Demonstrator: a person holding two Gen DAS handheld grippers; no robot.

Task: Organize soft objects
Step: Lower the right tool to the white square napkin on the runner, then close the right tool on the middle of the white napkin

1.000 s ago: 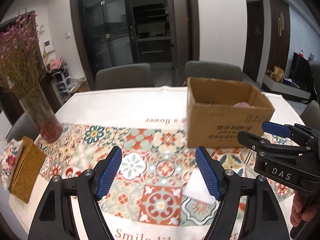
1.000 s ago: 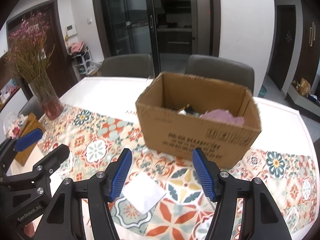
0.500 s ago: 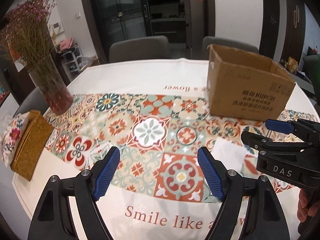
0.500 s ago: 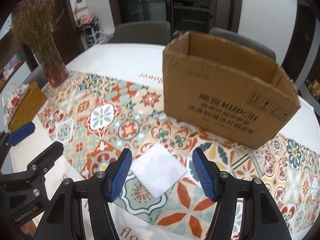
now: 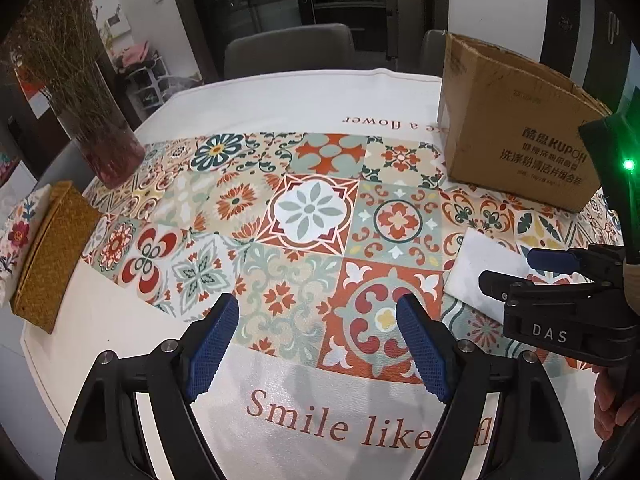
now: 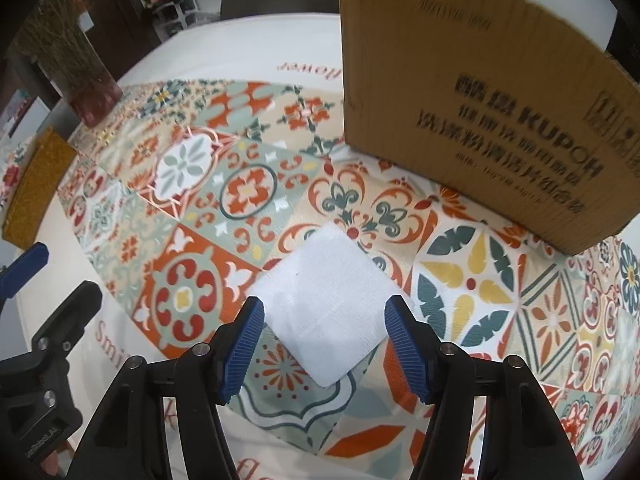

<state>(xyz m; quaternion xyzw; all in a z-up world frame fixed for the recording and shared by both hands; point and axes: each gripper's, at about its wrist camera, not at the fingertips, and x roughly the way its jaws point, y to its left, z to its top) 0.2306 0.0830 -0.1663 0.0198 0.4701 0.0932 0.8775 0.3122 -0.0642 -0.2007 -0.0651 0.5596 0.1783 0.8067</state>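
Observation:
A folded white cloth (image 6: 326,302) lies flat on the patterned tablecloth, in front of a brown cardboard box (image 6: 472,100). My right gripper (image 6: 324,344) is open and hangs low right over the cloth's near corner, its blue pads on either side. In the left wrist view the cloth (image 5: 474,264) shows at the right, partly hidden by the right gripper (image 5: 516,268), with the box (image 5: 516,128) behind it. My left gripper (image 5: 316,348) is open and empty above the tablecloth, left of the cloth.
A glass vase of dried pink flowers (image 5: 100,136) stands at the far left of the table. A woven yellow box (image 5: 52,256) and a floral pouch (image 5: 16,236) lie at the left edge. Grey chairs (image 5: 288,52) stand behind the table.
Both grippers have come down towards the table and forward. The right gripper now straddles the white cloth; the box interior is no longer in sight.

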